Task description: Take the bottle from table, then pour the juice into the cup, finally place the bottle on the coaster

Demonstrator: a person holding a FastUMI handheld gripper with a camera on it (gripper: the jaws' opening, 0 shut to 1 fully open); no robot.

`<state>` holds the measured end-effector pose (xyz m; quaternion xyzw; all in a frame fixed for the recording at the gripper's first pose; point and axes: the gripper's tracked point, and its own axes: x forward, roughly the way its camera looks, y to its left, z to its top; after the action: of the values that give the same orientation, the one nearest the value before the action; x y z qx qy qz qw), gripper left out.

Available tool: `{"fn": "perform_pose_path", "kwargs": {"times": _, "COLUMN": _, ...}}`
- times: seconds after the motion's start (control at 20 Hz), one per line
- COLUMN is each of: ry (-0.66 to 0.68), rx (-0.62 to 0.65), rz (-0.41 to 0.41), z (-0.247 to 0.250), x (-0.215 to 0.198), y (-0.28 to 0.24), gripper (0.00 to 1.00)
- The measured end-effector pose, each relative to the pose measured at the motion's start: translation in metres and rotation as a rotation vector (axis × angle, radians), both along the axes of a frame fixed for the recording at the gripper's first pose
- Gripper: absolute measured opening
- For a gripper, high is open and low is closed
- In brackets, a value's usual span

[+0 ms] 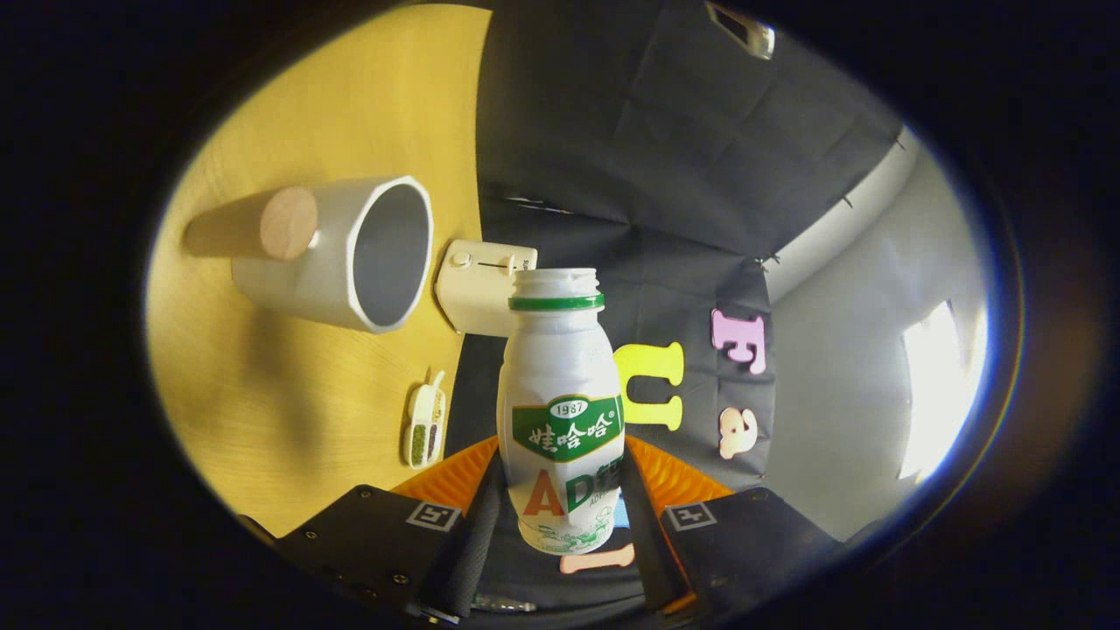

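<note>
A white bottle (pixel 560 394) with a green label and an uncapped neck sits between the two fingers of my gripper (pixel 560 525), which is shut on its lower body. The whole view is rolled on its side, so the bottle is tipped over. A white cup (pixel 350 254) with a round wooden handle stands on the yellow wooden table (pixel 289 411), beyond the fingers and to the left of the bottle's mouth, its open rim facing the bottle. The bottle's mouth is apart from the cup's rim. No liquid is visible between them.
A white box with a dial (pixel 481 284) stands near the table's edge just behind the bottle's neck. A small white tray with green and dark contents (pixel 426 429) lies on the table close to the left finger. The black cloth wall and a grey wall stand behind.
</note>
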<state>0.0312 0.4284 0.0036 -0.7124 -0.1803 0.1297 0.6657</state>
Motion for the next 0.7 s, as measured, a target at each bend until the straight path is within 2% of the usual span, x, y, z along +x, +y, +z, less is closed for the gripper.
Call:
{"fn": "perform_pose_path", "kwargs": {"times": 0.15, "ry": 0.108, "rx": 0.119, "rz": -0.005, "z": -0.006, "x": -0.007, "y": -0.009, "gripper": 0.7}}
{"fn": "perform_pose_path", "kwargs": {"times": 0.4, "ry": 0.289, "rx": 0.346, "rz": -0.042, "z": -0.017, "x": 0.007, "y": -0.025, "gripper": 0.71}}
{"fn": "perform_pose_path", "kwargs": {"times": 0.7, "ry": 0.528, "rx": 0.76, "rz": -0.077, "z": -0.015, "x": 0.029, "y": -0.055, "gripper": 0.71}}
